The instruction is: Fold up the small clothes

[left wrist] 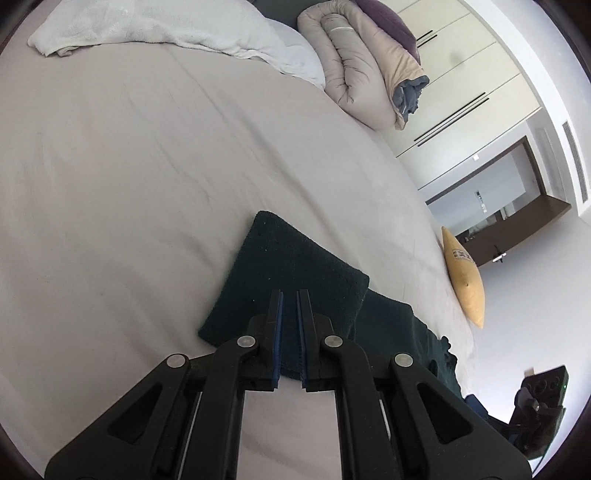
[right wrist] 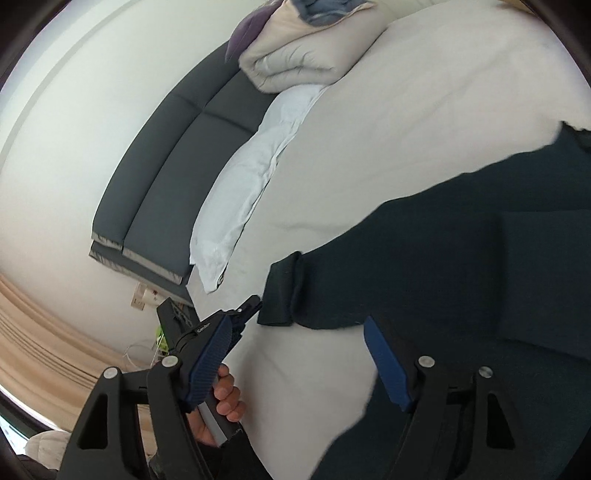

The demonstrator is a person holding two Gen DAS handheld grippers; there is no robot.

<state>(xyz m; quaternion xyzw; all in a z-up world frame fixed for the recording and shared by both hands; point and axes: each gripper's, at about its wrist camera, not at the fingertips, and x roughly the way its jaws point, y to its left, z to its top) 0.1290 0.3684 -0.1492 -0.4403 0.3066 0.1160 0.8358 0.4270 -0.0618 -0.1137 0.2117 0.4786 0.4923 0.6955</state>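
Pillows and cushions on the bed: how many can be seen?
3: a white pillow by the headboard, a purple cushion on the rolled duvet, a yellow cushion at the bed's edge. Others may be hidden.

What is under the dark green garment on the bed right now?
Only the pale bedsheet shows around the dark green garment, which lies flat on it. Whatever sits beneath its folded layers is covered. The left hand-held gripper has its tips at the garment's near edge.
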